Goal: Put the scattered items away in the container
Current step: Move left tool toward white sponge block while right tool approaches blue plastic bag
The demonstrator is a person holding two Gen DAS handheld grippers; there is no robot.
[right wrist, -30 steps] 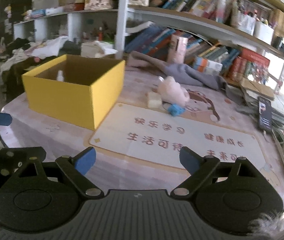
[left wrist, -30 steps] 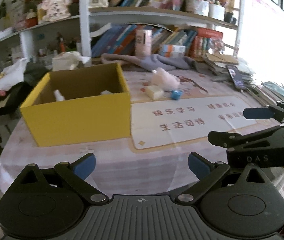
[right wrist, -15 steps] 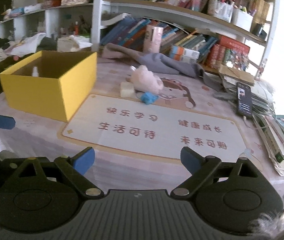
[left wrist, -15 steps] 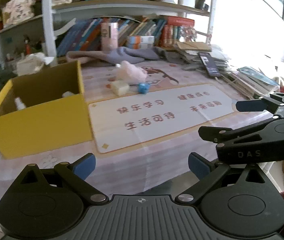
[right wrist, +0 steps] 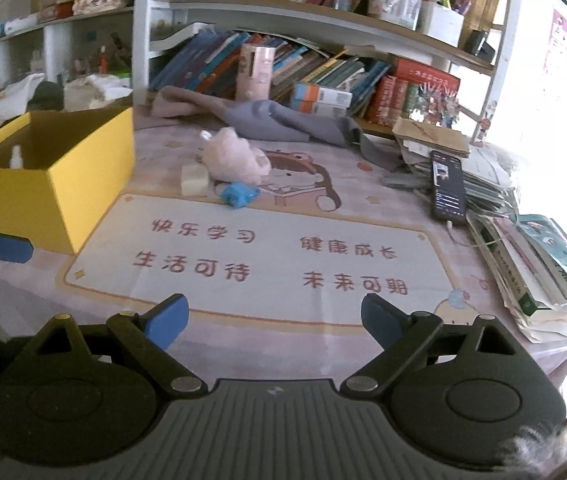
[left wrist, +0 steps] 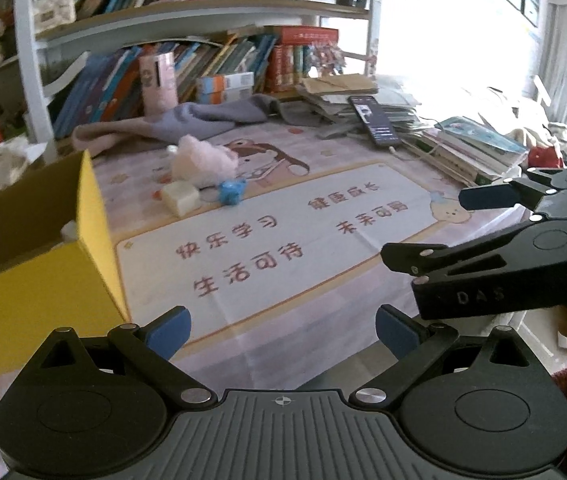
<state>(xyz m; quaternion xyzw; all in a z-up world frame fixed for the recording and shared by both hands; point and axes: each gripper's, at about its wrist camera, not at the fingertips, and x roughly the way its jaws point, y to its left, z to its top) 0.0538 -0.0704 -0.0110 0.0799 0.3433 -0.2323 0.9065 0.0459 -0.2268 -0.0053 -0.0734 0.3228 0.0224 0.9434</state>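
Both sets of jaws stand wide apart with nothing between the blue pads. Left gripper [left wrist: 283,326] hovers over the near table edge; right gripper [right wrist: 273,316] likewise, a little to its right. In the left wrist view the right gripper shows side-on at the right margin, its fingers apart.

Under both: a pink patterned tablecloth [right wrist: 211,328] with a pale mat [right wrist: 251,256] printed in red characters laid across it.

Left of the mat, touching its corner: the yellow box [right wrist: 83,184], open-topped, cardboard-brown inside. A small white bottle [right wrist: 15,156] stands upright in it at the far left wall. In the left wrist view a second pale item shows just inside the near right corner; cannot tell what it is.

Beyond the mat, mid-table, three loose items cluster: a cream block [right wrist: 193,180], a small blue object [right wrist: 237,194] just right of it, and a pink plush toy [right wrist: 235,158] behind both, touching or nearly touching the block. All three lie outside the box, near its right side.

Further right: a dark phone [right wrist: 448,186] resting screen-up on a slumped stack of books and papers [right wrist: 523,248].

Behind the plush: a grey cloth [right wrist: 267,120] bunched along the table's back edge. A pink carton [right wrist: 255,70] stands upright past it, against leaning books on the white shelf [right wrist: 283,12].
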